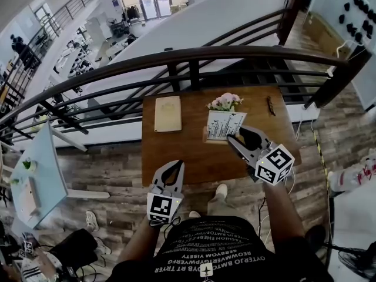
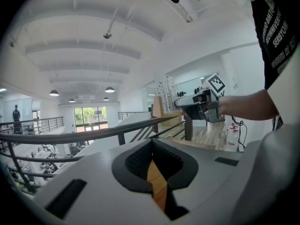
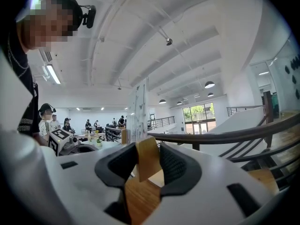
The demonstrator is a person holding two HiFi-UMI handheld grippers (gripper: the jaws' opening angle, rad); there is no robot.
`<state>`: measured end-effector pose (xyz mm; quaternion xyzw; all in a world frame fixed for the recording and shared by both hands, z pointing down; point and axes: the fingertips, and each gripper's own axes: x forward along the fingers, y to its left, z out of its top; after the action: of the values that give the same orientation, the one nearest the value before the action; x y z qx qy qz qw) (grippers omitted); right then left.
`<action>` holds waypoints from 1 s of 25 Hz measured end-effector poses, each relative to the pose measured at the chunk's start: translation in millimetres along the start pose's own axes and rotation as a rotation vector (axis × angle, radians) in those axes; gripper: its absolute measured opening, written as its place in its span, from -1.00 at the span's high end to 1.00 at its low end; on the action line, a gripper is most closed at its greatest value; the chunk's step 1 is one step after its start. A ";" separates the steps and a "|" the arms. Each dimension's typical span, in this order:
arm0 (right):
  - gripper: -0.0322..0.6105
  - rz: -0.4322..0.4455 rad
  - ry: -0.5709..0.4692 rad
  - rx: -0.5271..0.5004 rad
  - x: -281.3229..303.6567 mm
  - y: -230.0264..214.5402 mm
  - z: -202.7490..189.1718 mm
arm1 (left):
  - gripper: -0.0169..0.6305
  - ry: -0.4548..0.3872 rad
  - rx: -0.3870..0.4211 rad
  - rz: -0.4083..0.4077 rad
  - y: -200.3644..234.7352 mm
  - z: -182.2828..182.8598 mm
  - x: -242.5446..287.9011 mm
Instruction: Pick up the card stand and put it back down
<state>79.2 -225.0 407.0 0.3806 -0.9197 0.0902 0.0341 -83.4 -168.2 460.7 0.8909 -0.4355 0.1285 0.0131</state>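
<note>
Table (image 1: pixel 176 151): brown wood, its back edge against the railing.
Board (image 1: pixel 168 113): 1 pale flat piece near the table's back-left corner.
Flowers (image 1: pixel 225 101): pink, by the back edge, right of centre.
Dark object (image 1: pixel 271 106): slim, near the back-right corner; too small to identify.
Railing (image 1: pixel 194 56): dark, with a curved top rail.
Side table (image 1: pixel 35 157): pale blue, well left of the brown table.

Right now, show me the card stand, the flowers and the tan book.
card stand (image 1: pixel 224 125), head view, on its white card.
flowers (image 1: pixel 225 101), head view, on the pink blooms.
tan book (image 1: pixel 168 113), head view, middle of its cover.
</note>
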 end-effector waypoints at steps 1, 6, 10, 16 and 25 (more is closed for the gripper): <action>0.39 0.001 0.002 0.000 0.9 -2.6 -2.0 | 0.88 0.001 -0.003 0.000 -0.7 -0.5 2.3; 0.40 0.006 0.022 0.018 8.6 -9.8 -16.1 | 0.88 -0.002 -0.012 0.008 2.7 -1.4 9.5; 0.40 0.019 0.037 0.034 20.1 -11.6 -23.2 | 0.88 0.009 -0.021 0.016 12.0 1.3 14.2; 0.40 0.027 0.065 0.051 31.1 -16.5 -39.7 | 0.88 -0.012 -0.028 0.038 21.0 5.0 19.4; 0.40 0.023 0.097 0.076 36.3 -30.9 -66.9 | 0.88 -0.012 -0.042 0.049 22.7 8.4 30.8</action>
<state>74.9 -258.8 481.7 0.3663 -0.9171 0.1439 0.0633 -81.1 -207.3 457.9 0.8803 -0.4596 0.1144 0.0259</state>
